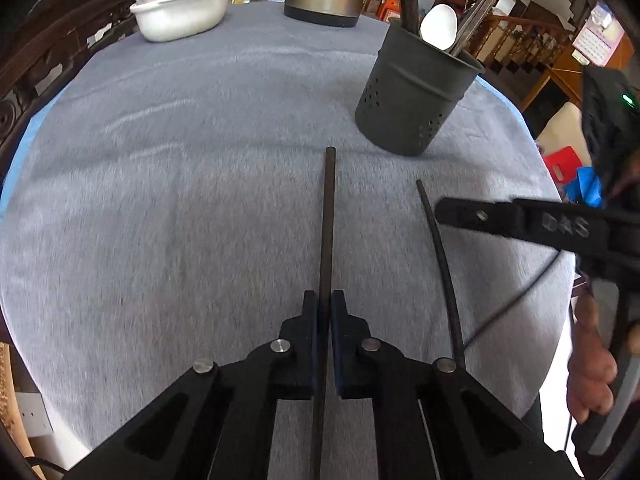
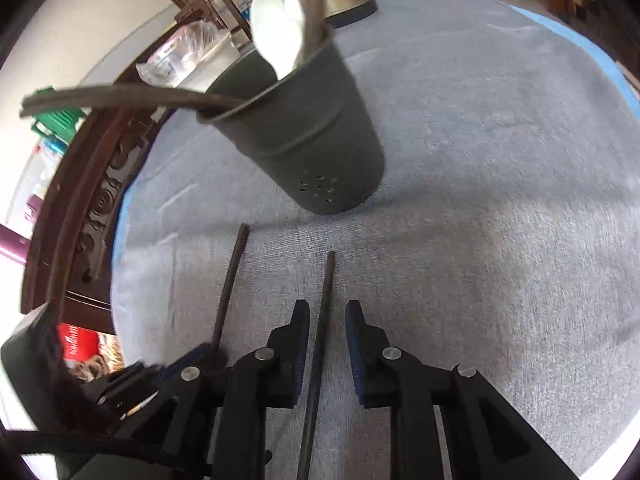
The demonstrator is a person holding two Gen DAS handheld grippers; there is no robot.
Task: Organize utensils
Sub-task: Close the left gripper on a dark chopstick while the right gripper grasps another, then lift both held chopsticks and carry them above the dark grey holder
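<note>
Clamping chopstick (image 1: 327, 220), left gripper (image 1: 324, 304) level, forward

Round table (image 1: 200, 200) under grey fleecy cloth, blue edge showing at left. Dark carved wooden furniture (image 2: 100, 200) upper left of frame. Wooden stair railing (image 1: 516, 36) and wall calendar (image 1: 598, 34) upper right. White wall (image 2: 80, 20) behind. Bright daylight.
</note>
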